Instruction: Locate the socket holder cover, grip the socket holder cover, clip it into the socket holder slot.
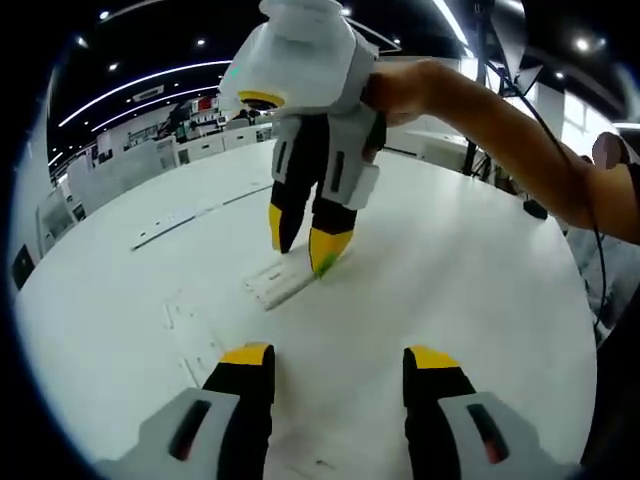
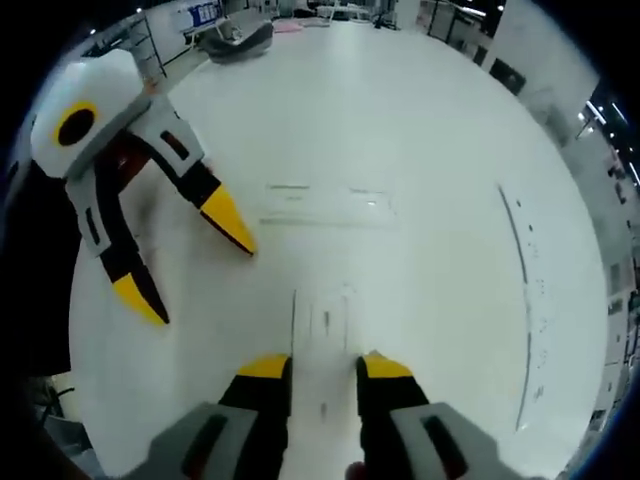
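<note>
Right tool (image 2: pixel 323 368) straddles the socket holder cover (image 2: pixel 322 345), unclosed.

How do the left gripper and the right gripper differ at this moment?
The left gripper has its jaws spread wide and holds nothing; the right gripper has its jaws narrow around the white cover. The left gripper hangs above the table; the right gripper reaches down to it. Both have yellow-tipped black jaws.

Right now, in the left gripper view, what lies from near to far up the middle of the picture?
Left gripper → bare white table → flat white cover piece → right gripper, its tips at the piece → hand holding it.
</note>
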The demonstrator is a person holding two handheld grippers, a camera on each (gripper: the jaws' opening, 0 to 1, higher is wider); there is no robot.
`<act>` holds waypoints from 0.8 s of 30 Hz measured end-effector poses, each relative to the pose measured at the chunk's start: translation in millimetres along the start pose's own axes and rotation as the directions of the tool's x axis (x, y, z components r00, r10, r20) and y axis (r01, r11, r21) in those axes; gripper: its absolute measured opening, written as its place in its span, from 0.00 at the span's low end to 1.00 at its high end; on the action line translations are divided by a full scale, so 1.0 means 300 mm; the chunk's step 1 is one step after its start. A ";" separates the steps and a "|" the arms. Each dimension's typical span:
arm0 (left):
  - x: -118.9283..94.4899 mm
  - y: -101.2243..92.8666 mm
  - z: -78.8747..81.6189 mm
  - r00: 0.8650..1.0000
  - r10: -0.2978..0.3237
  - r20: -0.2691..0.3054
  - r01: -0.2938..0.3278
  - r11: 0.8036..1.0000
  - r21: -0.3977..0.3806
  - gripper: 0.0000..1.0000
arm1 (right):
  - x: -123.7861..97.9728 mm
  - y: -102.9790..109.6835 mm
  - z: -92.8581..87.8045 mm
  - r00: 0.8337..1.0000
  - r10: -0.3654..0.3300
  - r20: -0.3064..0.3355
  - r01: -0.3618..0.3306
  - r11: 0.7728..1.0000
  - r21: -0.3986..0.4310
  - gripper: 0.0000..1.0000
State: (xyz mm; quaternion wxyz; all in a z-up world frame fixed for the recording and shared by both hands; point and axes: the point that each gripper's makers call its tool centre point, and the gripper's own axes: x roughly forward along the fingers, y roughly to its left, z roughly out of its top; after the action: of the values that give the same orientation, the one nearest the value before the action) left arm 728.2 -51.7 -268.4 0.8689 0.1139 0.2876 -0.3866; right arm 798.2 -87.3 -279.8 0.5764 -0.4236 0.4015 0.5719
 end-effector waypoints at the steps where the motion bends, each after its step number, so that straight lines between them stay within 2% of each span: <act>1: 0.001 -0.001 0.000 1.000 -0.002 0.000 0.002 1.000 0.000 0.52 | -0.006 0.001 0.002 1.000 0.000 0.019 0.000 1.000 0.006 0.27; 6: 0.004 -0.009 -0.003 1.000 -0.010 -0.005 0.010 1.000 -0.001 0.52 | -0.065 -0.007 -0.015 0.993 -0.021 0.120 0.016 0.999 0.045 0.26; 11: 0.004 -0.011 -0.004 1.000 -0.011 -0.006 0.011 1.000 -0.003 0.52 | -0.115 0.002 -0.051 0.971 -0.033 0.237 0.023 0.999 0.043 0.22; 18: 0.006 -0.005 -0.005 1.000 -0.002 -0.006 0.002 1.000 -0.013 0.52 | -0.123 -0.018 -0.141 0.956 -0.061 0.288 0.042 0.997 0.070 0.21; 24: 0.008 -0.004 -0.006 1.000 0.000 -0.008 0.000 1.000 -0.011 0.52 | -0.085 -0.017 -0.212 0.962 -0.065 0.266 0.039 0.994 0.100 0.20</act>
State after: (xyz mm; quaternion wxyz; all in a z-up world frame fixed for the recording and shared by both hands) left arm 728.0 -53.1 -271.1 0.8682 0.1108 0.2931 -0.3847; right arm 804.1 -155.5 -275.7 0.6596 -0.3250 0.3345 0.5894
